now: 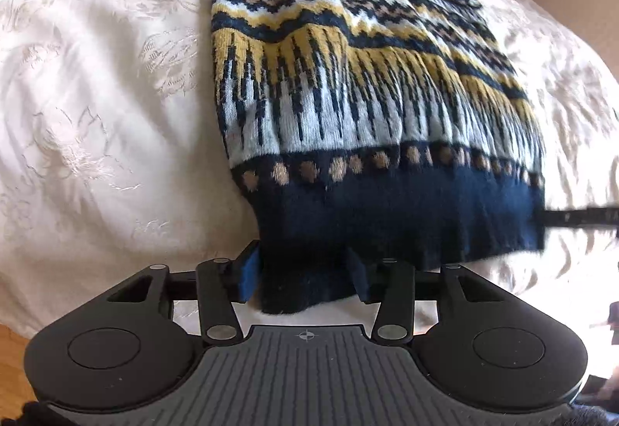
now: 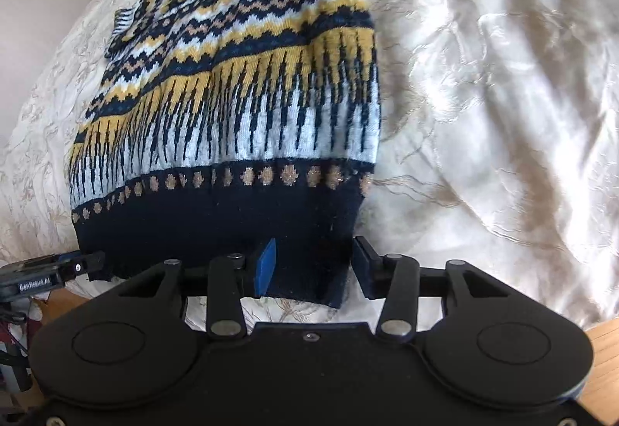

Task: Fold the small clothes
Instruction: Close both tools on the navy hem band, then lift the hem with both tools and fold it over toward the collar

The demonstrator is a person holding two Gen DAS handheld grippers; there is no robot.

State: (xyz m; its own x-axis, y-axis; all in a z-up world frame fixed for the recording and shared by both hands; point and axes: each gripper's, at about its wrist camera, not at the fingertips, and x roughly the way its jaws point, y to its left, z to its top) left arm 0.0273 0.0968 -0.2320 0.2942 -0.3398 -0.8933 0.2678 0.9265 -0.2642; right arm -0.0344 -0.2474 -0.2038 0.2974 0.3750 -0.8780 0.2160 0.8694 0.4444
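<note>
Sweater, a small patterned knit in navy, mustard and pale grey, lay lengthwise on the white embroidered bedspread, its navy hem band at the near edge of the bed. Left gripper stood at the hem's left corner, with that corner hanging down between the jaws; the jaws were apart, with a visible gap on each side of the cloth. Right gripper stood at the right corner in the same way: its blue pad lay against or just over the hem, while the other finger stood just beside the corner's outer edge, so these jaws also had not closed on the knit. Neither corner appeared to be held.

Likely hazards, judged from this arrangement:
(a) Closing on only the top layer of the hem would let the back layer sag, giving a skewed fold.
(b) A shallow bite on thick ribbing could slip once the hem was lifted.
(c) Unequal timing or height between the two corners would twist the hem line.
(d) A finger dipping too low could pinch the glossy bedspread together with the knit and drag it along.
(e) The hem overhung the bed edge, so a dropped corner might pull the garment toward the wooden floor.
</note>
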